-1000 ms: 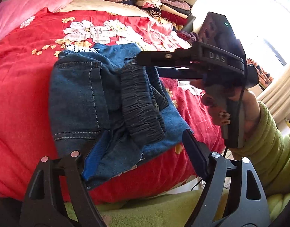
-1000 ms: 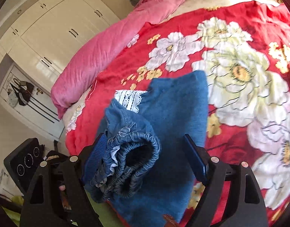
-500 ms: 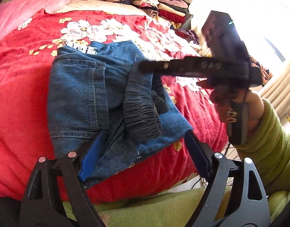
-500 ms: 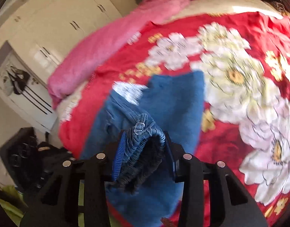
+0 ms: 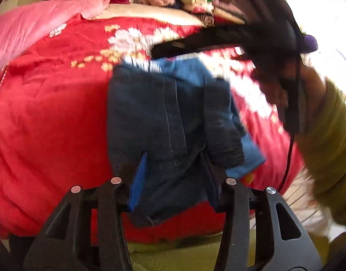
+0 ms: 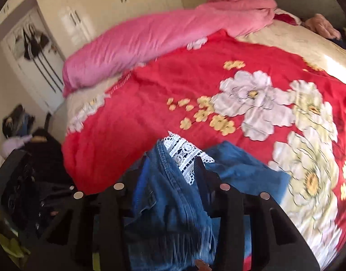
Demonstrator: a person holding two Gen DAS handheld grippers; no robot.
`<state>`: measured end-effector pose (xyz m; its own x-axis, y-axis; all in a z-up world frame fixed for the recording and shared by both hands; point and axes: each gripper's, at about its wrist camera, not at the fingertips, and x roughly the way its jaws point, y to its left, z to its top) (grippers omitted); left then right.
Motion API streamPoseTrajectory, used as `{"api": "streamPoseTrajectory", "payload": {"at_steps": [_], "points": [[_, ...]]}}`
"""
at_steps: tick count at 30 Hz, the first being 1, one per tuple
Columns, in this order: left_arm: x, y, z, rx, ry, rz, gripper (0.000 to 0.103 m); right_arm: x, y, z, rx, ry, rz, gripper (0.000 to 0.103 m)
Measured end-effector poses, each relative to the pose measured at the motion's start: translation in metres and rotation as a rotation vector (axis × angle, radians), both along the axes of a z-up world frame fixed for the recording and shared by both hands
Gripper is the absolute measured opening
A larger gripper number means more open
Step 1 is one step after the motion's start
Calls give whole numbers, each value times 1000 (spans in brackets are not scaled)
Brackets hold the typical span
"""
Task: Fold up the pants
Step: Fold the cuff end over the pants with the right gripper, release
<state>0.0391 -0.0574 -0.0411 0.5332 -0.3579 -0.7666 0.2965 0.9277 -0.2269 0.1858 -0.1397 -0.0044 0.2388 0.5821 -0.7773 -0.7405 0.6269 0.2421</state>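
The blue denim pants lie bunched on the red flowered blanket near the bed's front edge. My left gripper has closed in on their near edge, with denim between its blue pads. My right gripper is shut on a thick fold of the pants with white lace trim. In the left wrist view the right gripper is a dark blur reaching over the far end of the pants. A lighter blue part of the pants lies on the blanket to the right.
A pink quilt lies along the far left of the bed. Folded clothes are stacked at the head of the bed. White wardrobes stand behind. Dark items sit beside the bed on the left.
My left gripper closed from wide open onto the near edge of the pants. My right gripper closed on the bunched fold and has moved toward the far, lace-trimmed end.
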Motion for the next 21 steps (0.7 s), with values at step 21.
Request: {"api": "streamPoseTrajectory", "payload": {"at_steps": [21], "points": [[-5, 3, -3, -20, 4, -13, 52, 0, 41, -30, -194, -171, 1, 4]]}}
